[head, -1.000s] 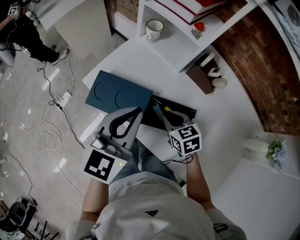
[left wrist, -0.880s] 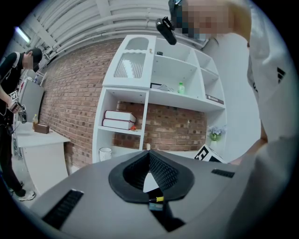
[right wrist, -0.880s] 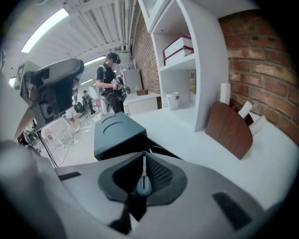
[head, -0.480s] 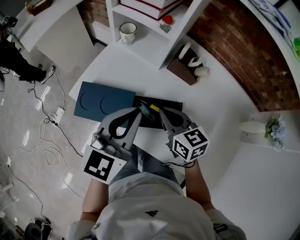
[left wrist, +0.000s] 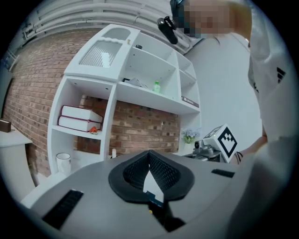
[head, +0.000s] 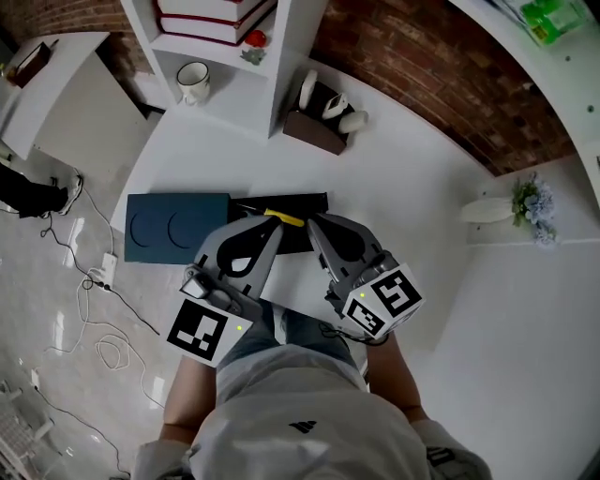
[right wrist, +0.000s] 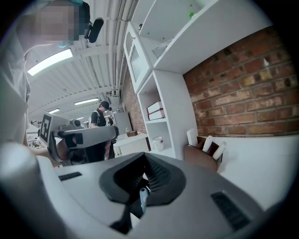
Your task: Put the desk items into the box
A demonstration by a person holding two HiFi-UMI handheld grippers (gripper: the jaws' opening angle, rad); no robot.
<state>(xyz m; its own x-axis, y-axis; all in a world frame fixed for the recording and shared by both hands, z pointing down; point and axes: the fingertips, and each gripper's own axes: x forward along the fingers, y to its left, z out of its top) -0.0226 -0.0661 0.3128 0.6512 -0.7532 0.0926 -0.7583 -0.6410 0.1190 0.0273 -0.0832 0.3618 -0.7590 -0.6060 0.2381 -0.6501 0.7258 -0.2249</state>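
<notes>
A shallow black box (head: 302, 200) lies on the white desk (head: 412, 178), with its dark blue lid (head: 173, 228) flat beside it on the left. My right gripper (head: 313, 225) hovers over the box's near edge, shut on a thin yellow pen (head: 284, 218) that sticks out to the left. In the right gripper view the pen's pale blue end (right wrist: 142, 196) shows between the closed pads. My left gripper (head: 275, 229) hangs beside it, fingertips together with nothing in them; in its own view the left gripper (left wrist: 149, 156) points level at the shelves.
A brown holder (head: 319, 127) with white items stands by the white shelf unit (head: 272, 66), which carries a mug (head: 194, 82) and books (head: 202, 14). A small vase of flowers (head: 511, 206) lies at the right. Cables (head: 94, 281) trail on the floor at left.
The right gripper, reaching into the box a second ago, has closed and risen with the yellow pen. The left gripper drifted sideways. The head view has swung, showing more desk on the right.
</notes>
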